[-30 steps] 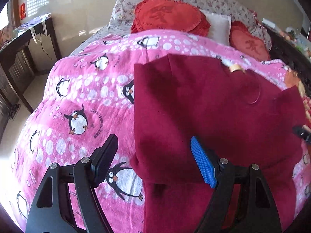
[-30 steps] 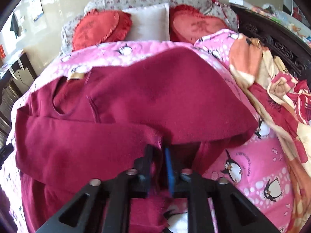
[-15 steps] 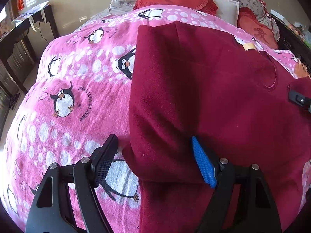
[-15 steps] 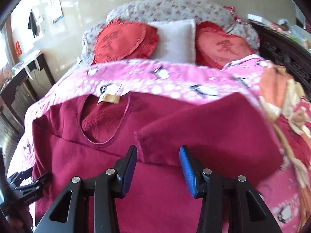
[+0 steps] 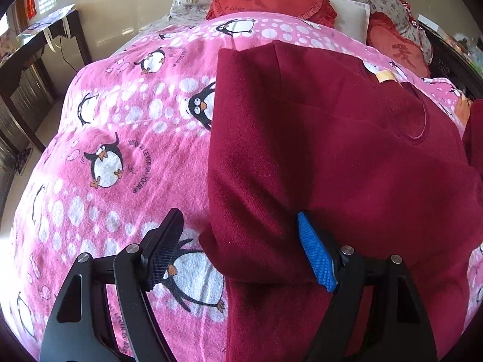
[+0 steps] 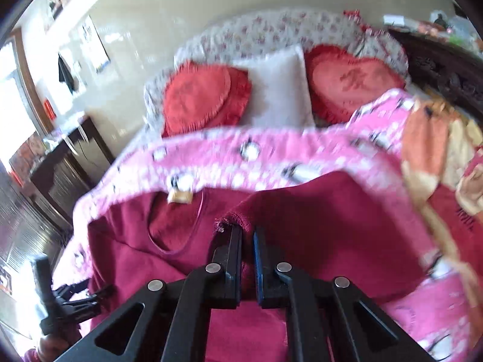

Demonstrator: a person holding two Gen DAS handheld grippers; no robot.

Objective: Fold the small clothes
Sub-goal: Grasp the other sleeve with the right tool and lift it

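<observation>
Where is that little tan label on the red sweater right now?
In the right wrist view, the tan label sits at the back of the dark red sweater's neckline, left of centre, just below the pink penguin blanket.

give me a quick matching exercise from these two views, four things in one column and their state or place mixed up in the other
1. left gripper
2. right gripper
3. dark red fleece top
4. white square pillow

a. between two red heart-shaped cushions
b. spread on the pink penguin blanket
c. wide open
d. closed on a sleeve cuff

Pairs: 1-c, 2-d, 3-b, 4-a
</observation>
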